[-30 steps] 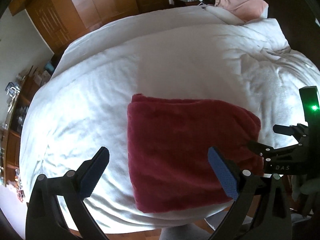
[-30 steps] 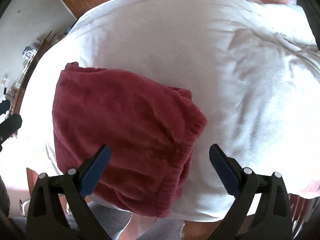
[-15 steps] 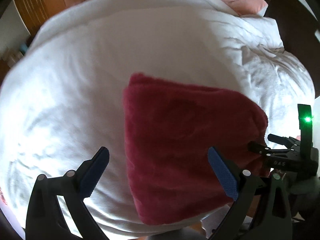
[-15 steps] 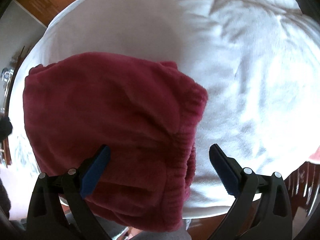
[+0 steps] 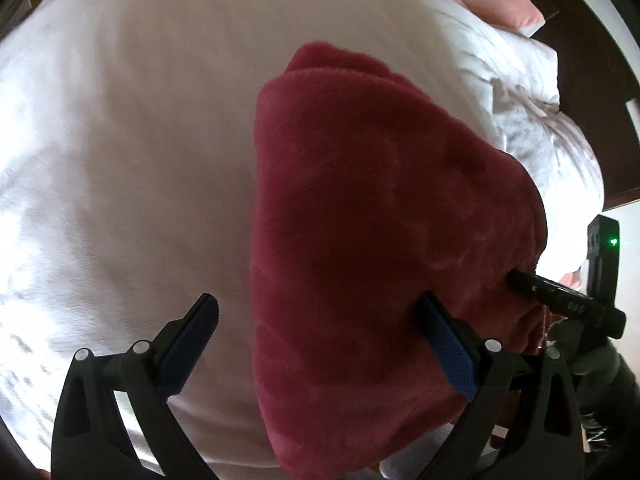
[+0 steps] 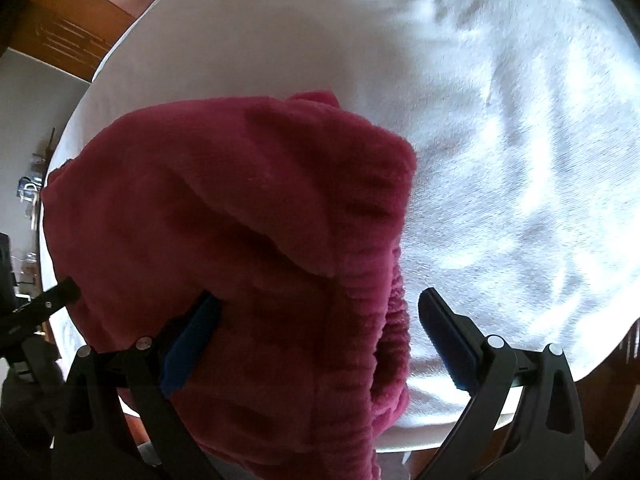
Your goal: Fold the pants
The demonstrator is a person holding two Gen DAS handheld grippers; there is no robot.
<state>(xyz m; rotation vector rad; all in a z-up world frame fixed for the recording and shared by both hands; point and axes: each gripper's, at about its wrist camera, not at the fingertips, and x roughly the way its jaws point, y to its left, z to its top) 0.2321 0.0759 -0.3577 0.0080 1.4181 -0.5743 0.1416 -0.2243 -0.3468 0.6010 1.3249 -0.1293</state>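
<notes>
White bedding [image 5: 120,152] carries the folded dark-red fleece pants [image 5: 360,220] at its near edge; both black grippers, left [image 5: 320,344] and right [image 6: 320,336], have dropped closer, jaws spread wide, gripping nothing—probably another fold.

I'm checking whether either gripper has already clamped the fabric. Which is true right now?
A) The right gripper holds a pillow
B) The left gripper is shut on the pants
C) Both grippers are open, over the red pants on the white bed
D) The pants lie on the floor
C: the left gripper and the right gripper both show wide-apart jaws over the red pants lying on the white bed.
</notes>
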